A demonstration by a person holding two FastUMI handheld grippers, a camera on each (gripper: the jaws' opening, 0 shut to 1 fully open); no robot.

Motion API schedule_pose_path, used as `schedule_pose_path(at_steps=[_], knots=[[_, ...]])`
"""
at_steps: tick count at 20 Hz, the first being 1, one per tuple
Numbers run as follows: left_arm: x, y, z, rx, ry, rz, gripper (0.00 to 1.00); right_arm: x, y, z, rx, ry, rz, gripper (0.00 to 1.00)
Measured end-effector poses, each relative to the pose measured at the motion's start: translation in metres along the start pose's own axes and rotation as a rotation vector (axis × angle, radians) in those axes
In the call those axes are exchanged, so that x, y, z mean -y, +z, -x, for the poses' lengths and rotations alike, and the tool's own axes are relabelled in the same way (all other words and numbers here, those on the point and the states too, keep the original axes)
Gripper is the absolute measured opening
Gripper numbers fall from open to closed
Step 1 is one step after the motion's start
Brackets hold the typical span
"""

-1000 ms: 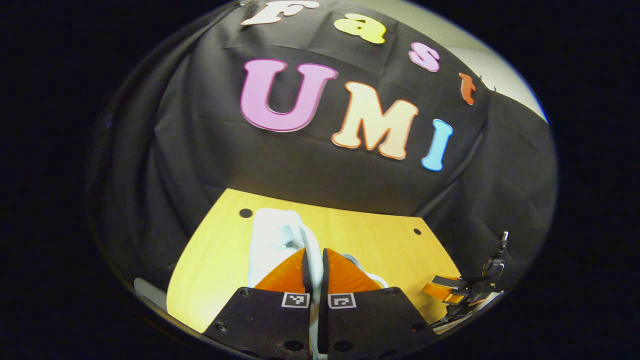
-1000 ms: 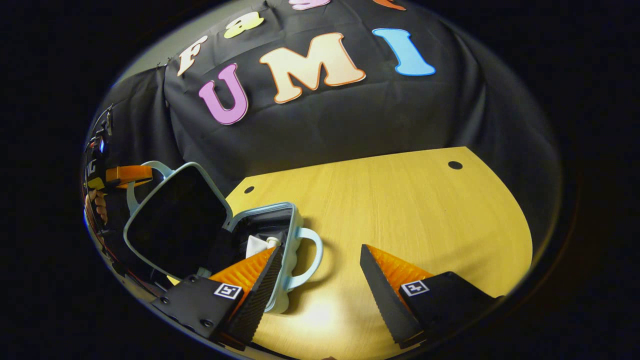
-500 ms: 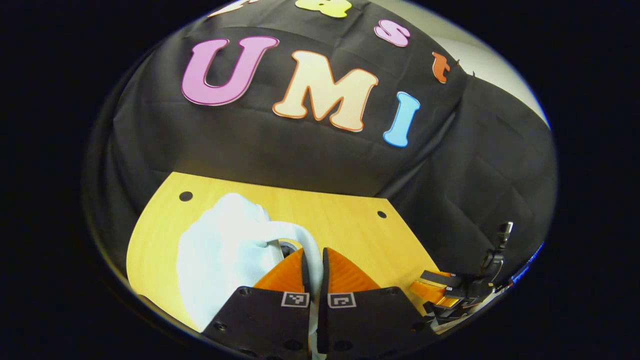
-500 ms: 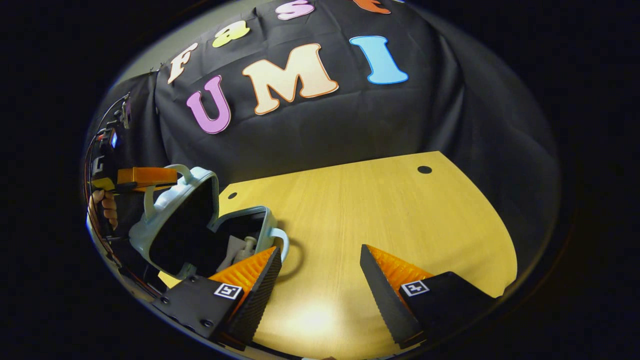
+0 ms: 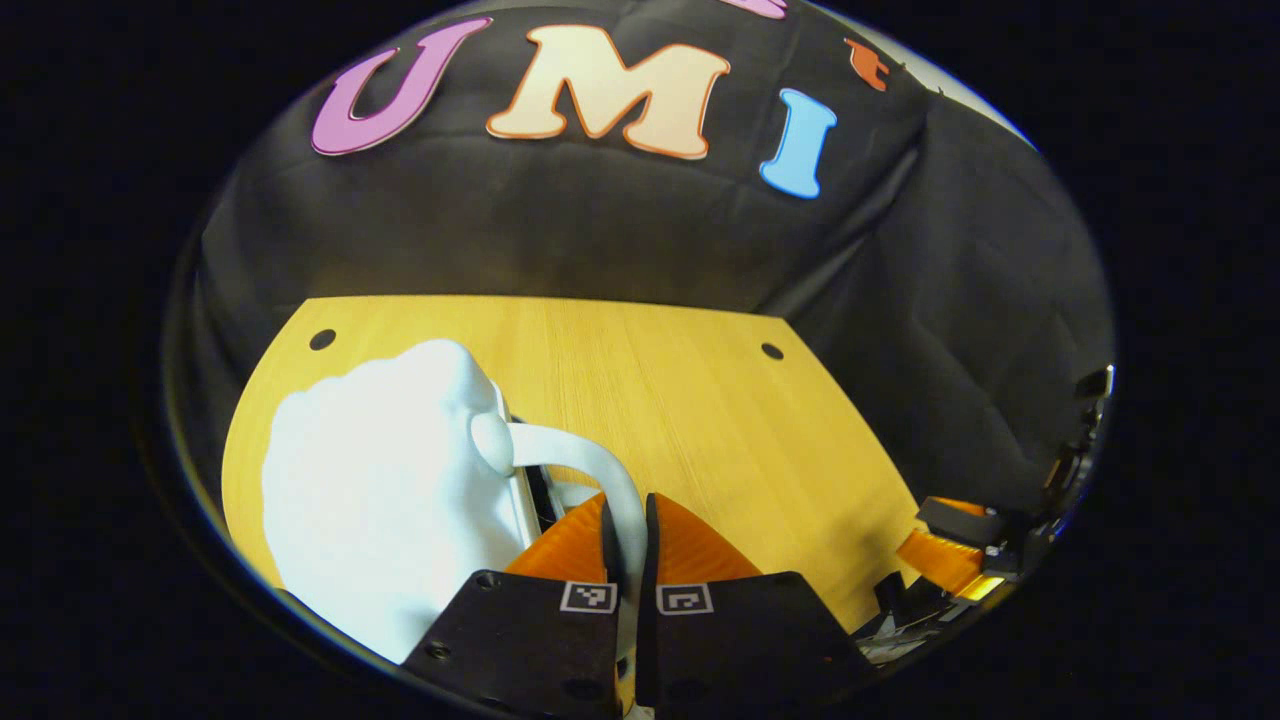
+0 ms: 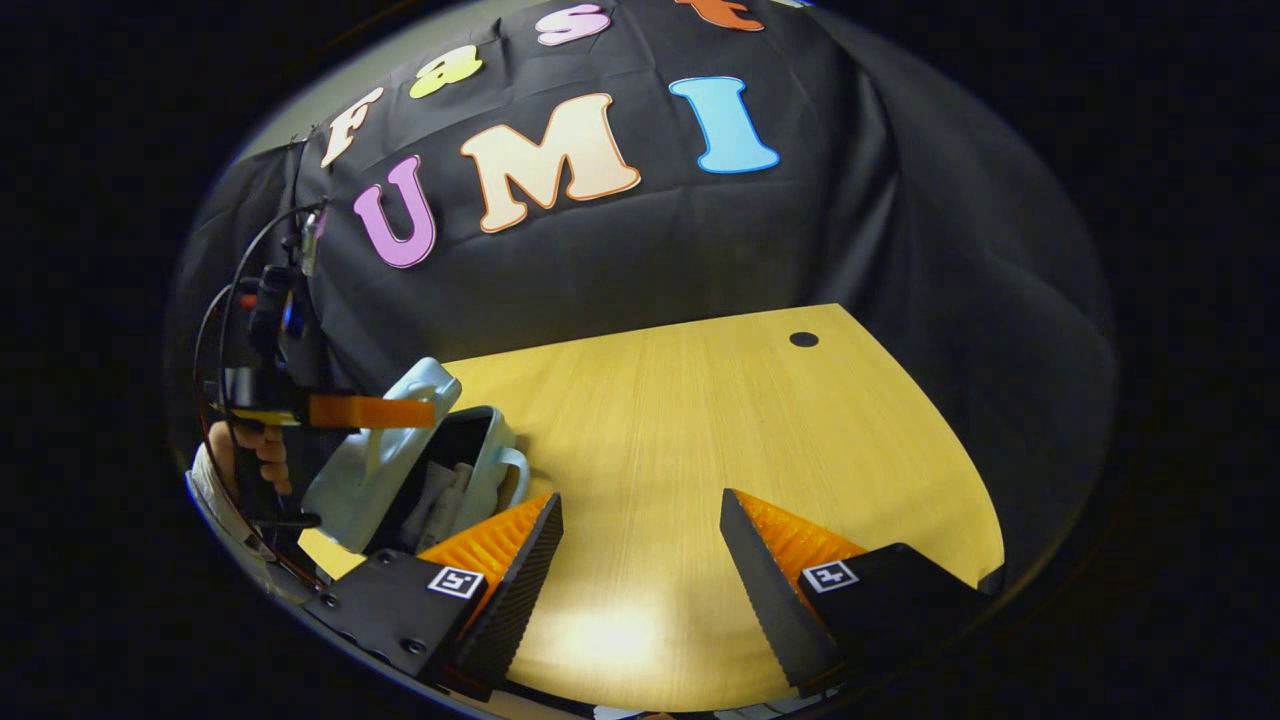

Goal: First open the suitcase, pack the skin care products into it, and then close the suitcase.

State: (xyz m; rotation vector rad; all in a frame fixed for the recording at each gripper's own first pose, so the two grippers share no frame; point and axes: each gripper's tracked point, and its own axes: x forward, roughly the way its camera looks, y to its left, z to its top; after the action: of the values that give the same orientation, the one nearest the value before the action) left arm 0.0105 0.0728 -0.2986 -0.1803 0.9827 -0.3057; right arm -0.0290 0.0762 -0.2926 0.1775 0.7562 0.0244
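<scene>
Since a second ago I've swung the suitcase lid [image 6: 375, 455] down, almost onto its base [image 6: 480, 465], on the wooden table [image 6: 700, 420]. My left gripper [image 5: 628, 530] stays clamped on the lid's handle [image 5: 590, 465]. My right gripper [image 6: 640, 560] hovers over bare tabletop, jaws wide apart. Skin care products [image 6: 440, 495] lie inside the narrowing gap.

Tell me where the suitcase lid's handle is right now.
In the left gripper view the lid's handle curves off the pale lid down between the left gripper fingers, which pinch it, above the wooden table.
</scene>
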Motion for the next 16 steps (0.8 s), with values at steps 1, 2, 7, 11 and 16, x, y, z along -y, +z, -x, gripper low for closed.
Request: schedule_pose_path(at_steps=[1, 2, 7, 11, 16], knots=[[0.002, -0.011, -0.009, -0.019, 0.014, -0.008, 0.0, 0.005, -0.001, 0.003, -0.002, -0.009, 0.0, 0.99], [0.003, -0.02, -0.015, -0.036, 0.027, -0.02, 0.01, 0.01, -0.002, 0.006, -0.002, -0.017, 0.002, 0.99], [0.003, -0.054, -0.045, -0.106, 0.09, -0.042, 0.02, 0.031, -0.008, 0.014, -0.017, -0.051, 0.011, 0.99], [0.006, -0.06, -0.054, -0.104, 0.085, -0.019, 0.05, 0.043, -0.004, 0.014, -0.014, -0.062, 0.001, 0.97], [0.018, -0.052, -0.06, -0.028, 0.141, 0.029, 0.44, 0.042, 0.005, 0.017, 0.016, -0.041, 0.004, 0.99]])
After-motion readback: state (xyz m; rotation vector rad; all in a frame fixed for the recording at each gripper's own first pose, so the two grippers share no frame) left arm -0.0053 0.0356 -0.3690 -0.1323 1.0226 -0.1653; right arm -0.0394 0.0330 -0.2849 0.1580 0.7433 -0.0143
